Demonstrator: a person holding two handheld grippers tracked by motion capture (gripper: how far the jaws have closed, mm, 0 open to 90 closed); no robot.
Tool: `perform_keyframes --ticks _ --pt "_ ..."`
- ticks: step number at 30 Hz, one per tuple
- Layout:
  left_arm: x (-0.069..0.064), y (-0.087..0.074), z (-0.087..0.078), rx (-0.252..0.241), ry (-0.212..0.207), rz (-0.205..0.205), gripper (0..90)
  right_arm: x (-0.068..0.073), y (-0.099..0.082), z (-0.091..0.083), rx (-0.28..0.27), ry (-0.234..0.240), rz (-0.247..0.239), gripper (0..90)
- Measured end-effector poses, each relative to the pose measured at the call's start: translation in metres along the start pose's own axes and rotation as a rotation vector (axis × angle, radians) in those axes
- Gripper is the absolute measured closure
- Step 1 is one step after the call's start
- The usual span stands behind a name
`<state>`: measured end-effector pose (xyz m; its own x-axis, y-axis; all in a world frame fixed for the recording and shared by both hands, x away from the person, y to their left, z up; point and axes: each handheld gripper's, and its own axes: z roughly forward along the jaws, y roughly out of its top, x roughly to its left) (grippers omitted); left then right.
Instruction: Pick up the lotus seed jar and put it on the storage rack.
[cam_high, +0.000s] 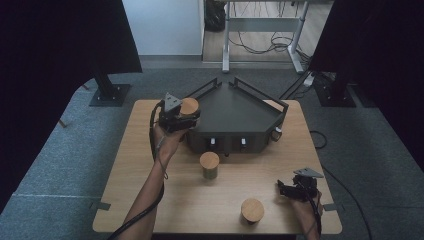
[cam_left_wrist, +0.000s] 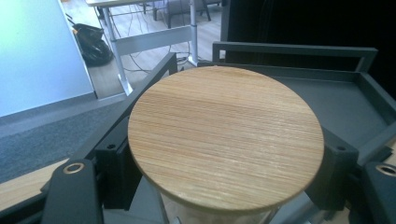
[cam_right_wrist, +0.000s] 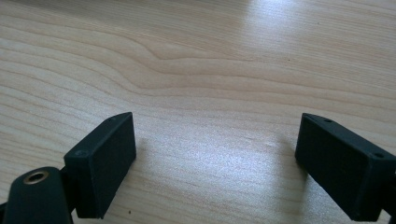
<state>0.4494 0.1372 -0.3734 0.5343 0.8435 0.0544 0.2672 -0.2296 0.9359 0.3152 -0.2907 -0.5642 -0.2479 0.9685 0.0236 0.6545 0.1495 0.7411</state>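
Note:
My left gripper (cam_high: 185, 118) is shut on a jar with a round wooden lid (cam_high: 189, 106), held above the table at the left corner of a dark angular tray (cam_high: 250, 107). In the left gripper view the lid (cam_left_wrist: 224, 135) lies between both black fingers (cam_left_wrist: 114, 172), with the tray floor (cam_left_wrist: 336, 100) behind it. Two more wooden-lidded jars stand on the table: one (cam_high: 209, 165) just in front of the tray, one (cam_high: 252, 210) near the front edge. My right gripper (cam_high: 285, 190) rests low at the front right, jaws open over bare wood (cam_right_wrist: 215, 158).
The wooden table (cam_high: 145, 165) carries the tray at its back centre. The tray has raised rails (cam_left_wrist: 294, 49) and small white knobs (cam_high: 213, 142) on its front face. Black stands (cam_high: 107, 92) and a desk frame with cables (cam_high: 260, 40) are on the floor beyond.

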Motion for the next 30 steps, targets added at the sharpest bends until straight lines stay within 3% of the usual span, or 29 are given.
perform_keyframes --ticks 5,11,20,30 --pt "0.008 0.001 0.012 0.004 0.009 -0.024 26.0 0.0 0.0 0.0 0.0 0.0 0.001 11.6" --pt "0.01 0.002 0.023 0.016 0.016 -0.018 26.0 0.0 0.0 0.0 0.0 0.0 0.002 11.6" --pt "0.01 -0.001 0.036 0.019 0.015 -0.023 26.0 0.0 0.0 0.0 0.0 -0.001 0.002 11.6" --pt "0.009 -0.007 0.051 0.055 0.023 -0.017 25.9 0.0 0.0 0.0 0.0 -0.001 0.002 11.6"
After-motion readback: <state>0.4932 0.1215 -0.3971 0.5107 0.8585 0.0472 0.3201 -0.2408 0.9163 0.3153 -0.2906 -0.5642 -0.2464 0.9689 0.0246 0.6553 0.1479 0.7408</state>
